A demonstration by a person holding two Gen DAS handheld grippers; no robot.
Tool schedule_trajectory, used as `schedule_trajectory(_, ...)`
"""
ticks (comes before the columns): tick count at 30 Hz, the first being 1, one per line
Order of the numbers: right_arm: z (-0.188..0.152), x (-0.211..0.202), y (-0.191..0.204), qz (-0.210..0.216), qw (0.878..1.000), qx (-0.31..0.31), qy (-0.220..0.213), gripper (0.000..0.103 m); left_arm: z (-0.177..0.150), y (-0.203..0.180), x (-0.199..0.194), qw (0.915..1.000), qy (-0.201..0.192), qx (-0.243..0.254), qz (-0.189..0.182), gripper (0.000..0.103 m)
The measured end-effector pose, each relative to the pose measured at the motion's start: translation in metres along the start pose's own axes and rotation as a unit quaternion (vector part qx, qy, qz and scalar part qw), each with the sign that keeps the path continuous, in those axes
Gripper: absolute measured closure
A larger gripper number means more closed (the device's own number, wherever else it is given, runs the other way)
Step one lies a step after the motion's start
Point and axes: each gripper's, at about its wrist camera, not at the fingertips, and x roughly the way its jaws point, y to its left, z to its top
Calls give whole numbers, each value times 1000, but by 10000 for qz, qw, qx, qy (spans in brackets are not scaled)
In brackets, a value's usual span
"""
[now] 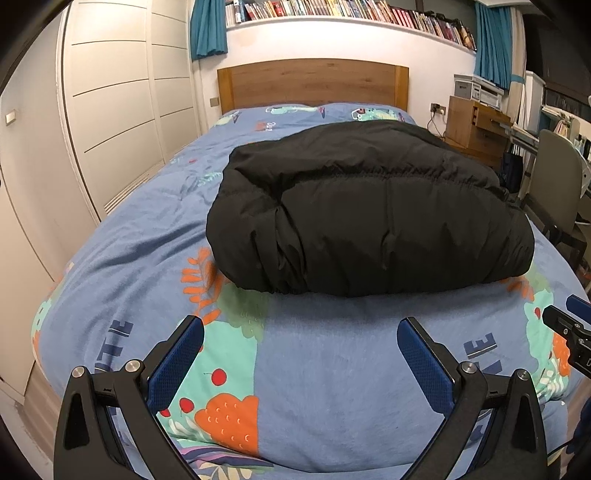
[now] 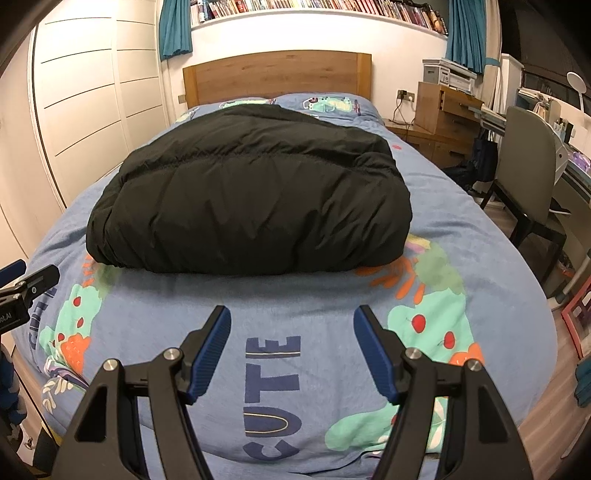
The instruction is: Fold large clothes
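A black puffy jacket (image 1: 369,214) lies folded into a thick bundle in the middle of the bed (image 1: 314,354), seen from the right wrist as well (image 2: 251,206). My left gripper (image 1: 300,328) hovers open over the bedcover, a short way in front of the jacket's near edge, with nothing between its blue pads. My right gripper (image 2: 291,317) is also open and empty, over the word CUTE on the cover, short of the jacket. Each gripper shows at the edge of the other's view: the right one (image 1: 569,325) and the left one (image 2: 26,284).
The bed (image 2: 147,332) has a blue patterned cover and a wooden headboard (image 1: 314,83). White wardrobe doors (image 1: 118,110) run along the left. A wooden desk (image 2: 447,110), a chair (image 2: 528,173) and clutter stand to the right. A bookshelf (image 1: 351,9) runs above the headboard.
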Motion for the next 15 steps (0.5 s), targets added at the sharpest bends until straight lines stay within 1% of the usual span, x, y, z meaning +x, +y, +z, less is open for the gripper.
schedule_trajectory(6, -1, 4, 0, -21, 10000, -14, 44, 35, -2, 0, 7, 10000, 90, 16, -29, 1)
schedule_trajectory(15, -2, 5, -1, -30, 10000, -36, 38, 35, -3, 1, 8, 9999, 119, 24, -55, 1)
